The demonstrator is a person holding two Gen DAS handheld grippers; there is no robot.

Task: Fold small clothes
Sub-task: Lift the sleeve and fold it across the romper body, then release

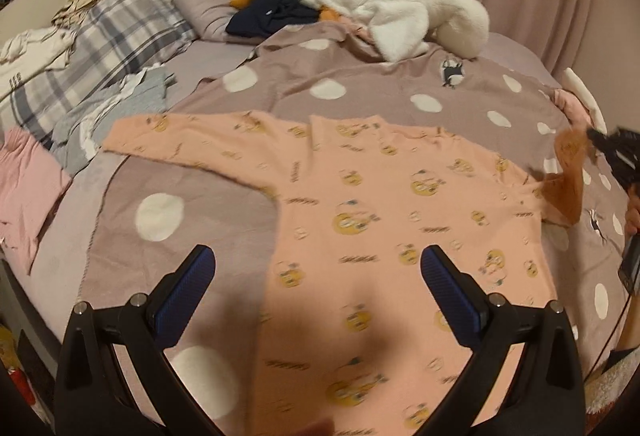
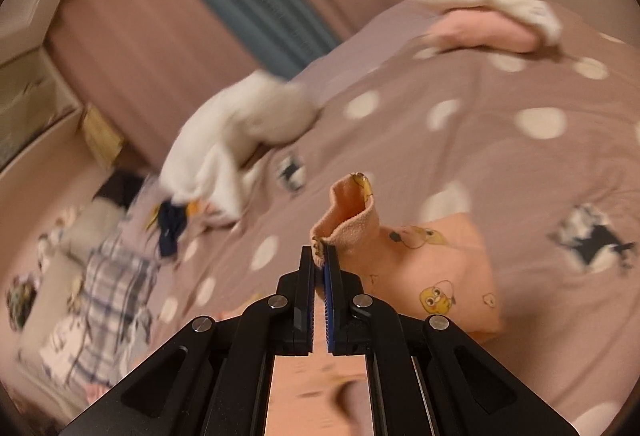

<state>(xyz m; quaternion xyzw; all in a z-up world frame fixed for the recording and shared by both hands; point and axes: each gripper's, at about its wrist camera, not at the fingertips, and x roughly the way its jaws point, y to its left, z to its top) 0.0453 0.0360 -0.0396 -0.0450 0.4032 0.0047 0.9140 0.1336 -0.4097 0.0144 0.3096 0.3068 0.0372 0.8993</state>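
A small peach long-sleeved shirt (image 1: 360, 220) with yellow cartoon prints lies flat on the dotted bedspread (image 1: 224, 211), its left sleeve spread out. My left gripper (image 1: 318, 264) is open and empty, hovering above the shirt's lower part. My right gripper (image 2: 320, 256) is shut on the cuff of the shirt's right sleeve (image 2: 352, 211) and holds it lifted off the bed. In the left wrist view the right gripper (image 1: 600, 145) shows at the far right, with the raised sleeve (image 1: 568, 171) hanging from it.
A white fluffy garment (image 1: 392, 3) and a dark navy garment (image 1: 272, 13) lie at the far side of the bed. Plaid pillows (image 1: 108, 47), a grey garment (image 1: 116, 107) and a pink garment (image 1: 28, 191) lie at the left. Curtains hang behind.
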